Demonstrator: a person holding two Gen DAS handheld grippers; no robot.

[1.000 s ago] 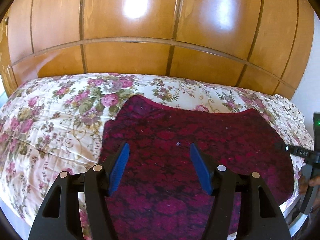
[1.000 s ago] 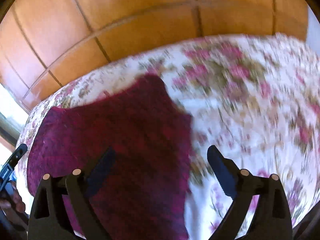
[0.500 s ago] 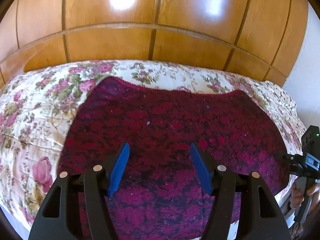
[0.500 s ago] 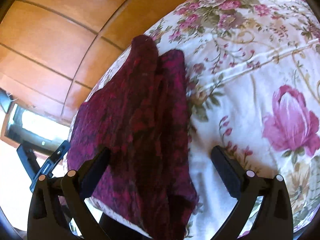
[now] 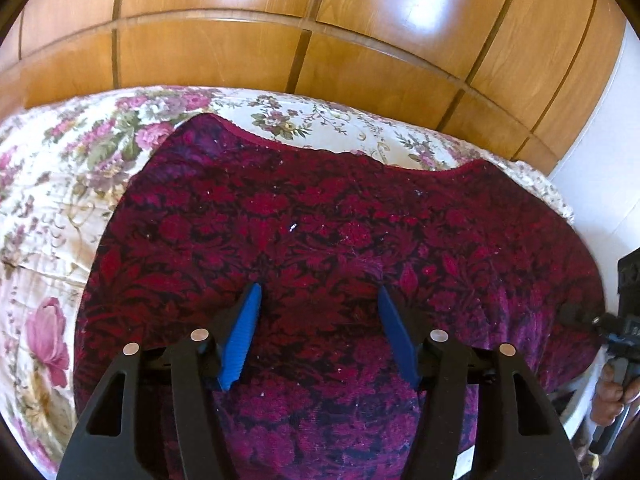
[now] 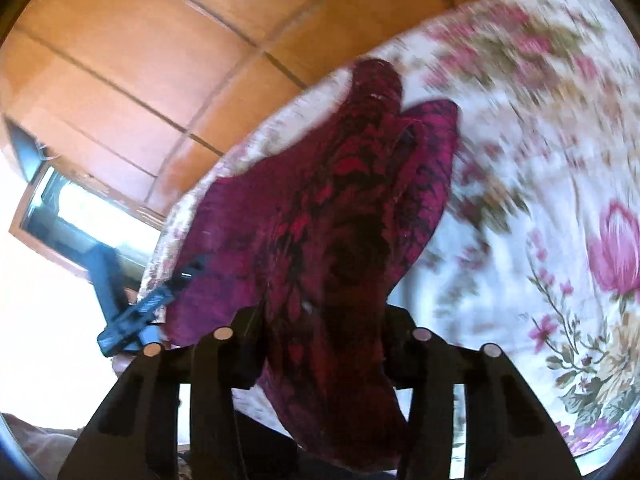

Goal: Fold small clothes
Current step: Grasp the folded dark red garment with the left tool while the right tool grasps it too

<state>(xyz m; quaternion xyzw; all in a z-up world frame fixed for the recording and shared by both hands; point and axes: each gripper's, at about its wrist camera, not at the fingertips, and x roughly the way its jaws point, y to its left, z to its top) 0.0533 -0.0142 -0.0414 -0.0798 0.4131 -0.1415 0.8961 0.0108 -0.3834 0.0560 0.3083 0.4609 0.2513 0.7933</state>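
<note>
Right wrist view is showing the dark red patterned garment [image 6: 320, 208] bunched up between the 2 black fingers of the right tool [image 6: 320, 340], whose jaws have just been closing; the cloth is filling the gap and the tool is clenching on its near edge, so that side is lifting off the bed in a ridge. It looks like the start of a fold, with that edge being gathered to carry across.

From the left wrist view, the same garment [image 5: 340, 240] is lying spread over the floral bedspread [image 5: 60, 200], near the bed's front edge. The left tool [image 5: 318, 336] is hovering just over its middle with the blue pads [image 5: 242, 336] apart and nothing between them, so it is gripping nothing; probably it is getting ready to pin or pick the cloth while the other side is moving.

At the far right of that view the right tool [image 5: 624, 320] and a person's hand [image 5: 608, 396] are sitting by the garment's edge. Beyond the bed, a glossy wooden panelled wall [image 5: 320, 40] is closing off the far side. A bright window [image 6: 80, 216] is showing at the left. Nothing else is lying on the bedspread to block the fold.
</note>
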